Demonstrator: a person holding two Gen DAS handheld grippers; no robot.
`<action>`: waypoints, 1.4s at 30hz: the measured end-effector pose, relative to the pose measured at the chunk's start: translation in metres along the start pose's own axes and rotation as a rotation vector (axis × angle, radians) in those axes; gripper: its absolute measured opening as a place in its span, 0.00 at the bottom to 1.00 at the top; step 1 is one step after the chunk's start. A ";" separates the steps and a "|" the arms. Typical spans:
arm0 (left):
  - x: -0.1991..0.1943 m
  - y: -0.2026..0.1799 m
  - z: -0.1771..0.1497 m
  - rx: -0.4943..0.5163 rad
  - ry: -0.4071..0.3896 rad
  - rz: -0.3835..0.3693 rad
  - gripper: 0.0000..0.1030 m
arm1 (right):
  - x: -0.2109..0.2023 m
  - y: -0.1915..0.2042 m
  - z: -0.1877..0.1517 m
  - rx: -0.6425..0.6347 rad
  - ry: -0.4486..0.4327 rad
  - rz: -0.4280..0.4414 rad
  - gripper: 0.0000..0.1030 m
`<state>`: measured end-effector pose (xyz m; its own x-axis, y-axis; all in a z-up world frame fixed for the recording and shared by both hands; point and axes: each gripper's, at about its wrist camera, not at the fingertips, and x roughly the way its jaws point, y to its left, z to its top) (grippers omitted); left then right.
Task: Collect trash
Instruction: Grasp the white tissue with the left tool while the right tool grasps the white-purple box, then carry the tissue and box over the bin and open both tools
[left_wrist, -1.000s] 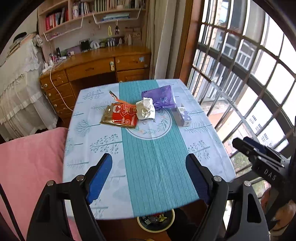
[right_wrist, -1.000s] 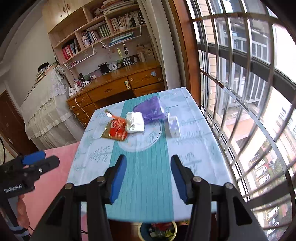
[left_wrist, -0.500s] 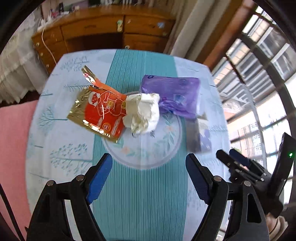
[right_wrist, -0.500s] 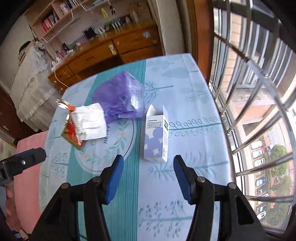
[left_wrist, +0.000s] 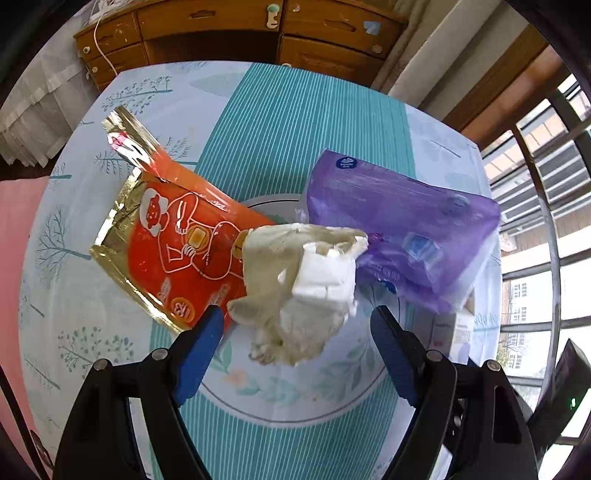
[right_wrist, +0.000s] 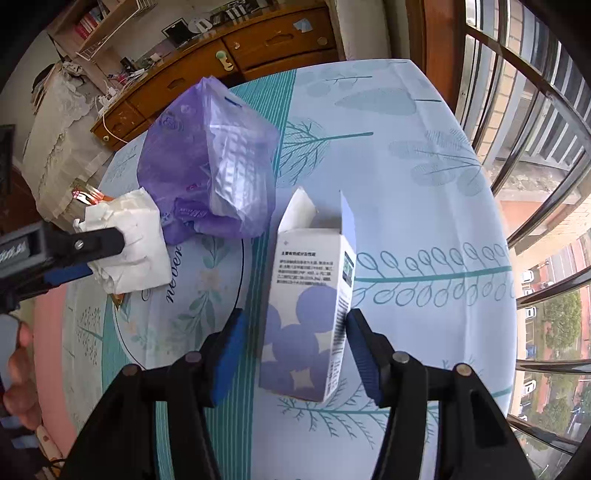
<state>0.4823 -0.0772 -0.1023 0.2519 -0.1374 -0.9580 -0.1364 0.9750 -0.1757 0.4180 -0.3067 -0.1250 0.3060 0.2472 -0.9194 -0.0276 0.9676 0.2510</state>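
Observation:
A crumpled white tissue lies on the tablecloth, overlapping a red and gold wrapper and a purple plastic bag. My left gripper points steeply down and is open, its blue pads on either side of the tissue without pressing it. In the right wrist view it straddles the same tissue. A white and purple carton with open top flaps lies between the pads of my right gripper. Those jaws are closing. The right pad is at the carton's side, and a gap shows at the left pad.
The table has a blue and teal leaf-print cloth. A wooden desk with drawers stands beyond its far edge. Window bars run along the right. A pink surface lies to the left. A person's hand holds the left gripper.
Both grippers came down and forward over the table. The tissue now sits between the left pads and the carton between the right pads, which have narrowed a little.

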 end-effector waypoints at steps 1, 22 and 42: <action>0.002 0.000 0.001 -0.003 -0.001 0.004 0.74 | 0.000 0.000 -0.001 -0.005 0.000 0.004 0.44; -0.032 -0.005 -0.030 0.014 -0.061 -0.029 0.31 | -0.028 -0.004 -0.014 -0.007 -0.035 0.064 0.36; -0.165 0.061 -0.193 0.240 -0.162 -0.132 0.31 | -0.134 0.083 -0.132 0.034 -0.172 0.029 0.36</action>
<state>0.2474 -0.0291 0.0009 0.4039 -0.2543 -0.8787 0.1322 0.9667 -0.2190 0.2495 -0.2525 -0.0205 0.4644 0.2595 -0.8468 -0.0076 0.9573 0.2892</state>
